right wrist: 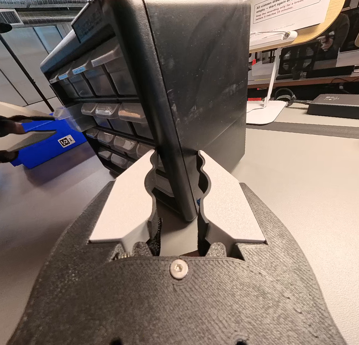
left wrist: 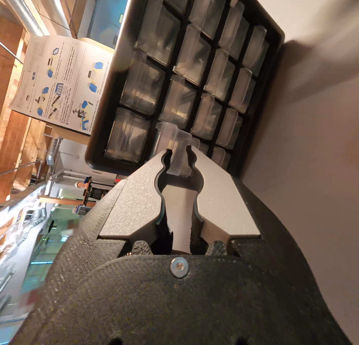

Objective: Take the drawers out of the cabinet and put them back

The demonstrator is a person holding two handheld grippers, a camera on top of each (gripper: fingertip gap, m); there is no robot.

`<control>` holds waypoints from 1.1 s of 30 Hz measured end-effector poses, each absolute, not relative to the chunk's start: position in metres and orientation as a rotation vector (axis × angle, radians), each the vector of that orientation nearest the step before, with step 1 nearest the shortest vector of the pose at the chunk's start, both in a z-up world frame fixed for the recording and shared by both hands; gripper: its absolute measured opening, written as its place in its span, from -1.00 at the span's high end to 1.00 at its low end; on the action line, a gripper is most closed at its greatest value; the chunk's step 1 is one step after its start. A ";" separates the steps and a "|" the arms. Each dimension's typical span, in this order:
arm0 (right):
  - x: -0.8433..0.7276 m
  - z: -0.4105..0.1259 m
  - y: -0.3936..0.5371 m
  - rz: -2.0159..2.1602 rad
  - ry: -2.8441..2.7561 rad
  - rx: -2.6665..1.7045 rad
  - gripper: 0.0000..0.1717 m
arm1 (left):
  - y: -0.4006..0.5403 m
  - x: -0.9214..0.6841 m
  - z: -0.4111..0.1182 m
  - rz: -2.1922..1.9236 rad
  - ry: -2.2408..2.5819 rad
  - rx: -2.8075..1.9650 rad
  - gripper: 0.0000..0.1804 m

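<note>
At the desk (right wrist: 291,180), one drawer slides out while the cabinet (right wrist: 204,73) is braced.
Left gripper (left wrist: 179,151) has its jaws closed narrowly on the clear drawer's (left wrist: 171,139) handle tab; that drawer sits partly out of its slot. Right gripper (right wrist: 176,157), jaws wider, straddles the cabinet's front corner edge, apparently clamping it, probably to stop it sliding. A blue bin (right wrist: 44,141) waits nearby.

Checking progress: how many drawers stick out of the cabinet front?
1: the clear drawer in the second row, end column, gripped by the left tongs. Others may be hidden behind the right tongs.
</note>
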State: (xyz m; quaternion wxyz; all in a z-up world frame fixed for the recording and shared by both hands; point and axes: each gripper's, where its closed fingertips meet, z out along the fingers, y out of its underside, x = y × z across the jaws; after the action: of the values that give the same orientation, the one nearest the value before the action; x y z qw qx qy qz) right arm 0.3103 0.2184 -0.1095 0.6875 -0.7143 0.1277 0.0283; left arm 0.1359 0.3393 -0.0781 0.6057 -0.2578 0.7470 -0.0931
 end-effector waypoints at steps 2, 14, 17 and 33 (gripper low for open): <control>0.310 -0.109 0.218 0.062 0.286 -1.599 0.52 | 0.344 0.142 -0.077 -0.244 1.716 -0.634 0.81; 0.310 -0.109 0.218 0.072 0.286 -1.599 0.51 | 0.354 0.163 -0.071 -0.309 1.665 -0.699 0.79; 0.310 -0.109 0.218 0.068 0.282 -1.601 0.52 | 0.348 0.157 -0.062 -0.382 1.611 -0.708 0.76; 0.310 -0.109 0.217 0.048 0.283 -1.596 0.53 | 0.449 0.124 -0.076 -1.256 0.974 -1.203 0.40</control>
State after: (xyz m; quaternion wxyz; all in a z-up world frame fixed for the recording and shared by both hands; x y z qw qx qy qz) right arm 0.3104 0.2165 -0.1086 0.6891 -0.7132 0.1263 0.0215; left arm 0.1245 0.4486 -0.0761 0.5433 -0.5066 0.4103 -0.5290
